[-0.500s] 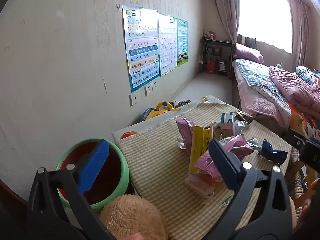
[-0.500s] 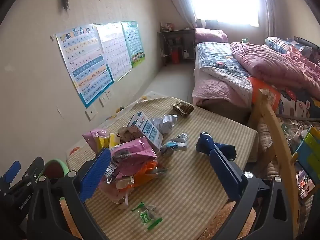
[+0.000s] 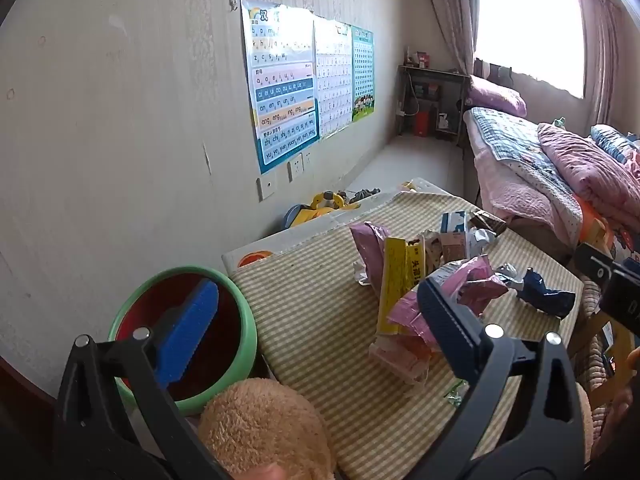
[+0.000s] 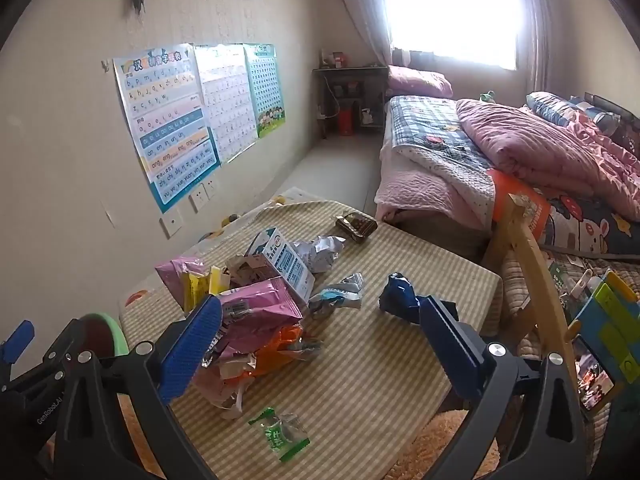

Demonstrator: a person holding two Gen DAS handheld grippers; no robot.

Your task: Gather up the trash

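Observation:
A pile of wrappers lies on the striped table point(image 4: 380, 380): a pink bag point(image 4: 256, 308), yellow packets point(image 4: 196, 288), an orange wrapper point(image 4: 280, 348), a blue-white carton point(image 4: 284, 260), crumpled foil point(image 4: 320, 248), a dark blue wrapper point(image 4: 396, 296), a green sachet point(image 4: 280, 436). The pink bag point(image 3: 472, 284) also shows in the left wrist view. A green-rimmed red bin point(image 3: 240, 336) stands left of the table. My left gripper point(image 3: 316, 324) is open and empty, above the bin and table edge. My right gripper point(image 4: 320, 344) is open and empty, over the pile.
A tan plush toy point(image 3: 264, 436) sits below the left gripper. Yellow toys point(image 3: 320, 206) lie by the wall. A wooden chair frame point(image 4: 532, 264) and a bed point(image 4: 500, 148) stand to the right. A brown wrapper point(image 4: 356, 226) lies at the table's far edge.
Both grippers have shifted only slightly; the pile and the bin stay where they were.

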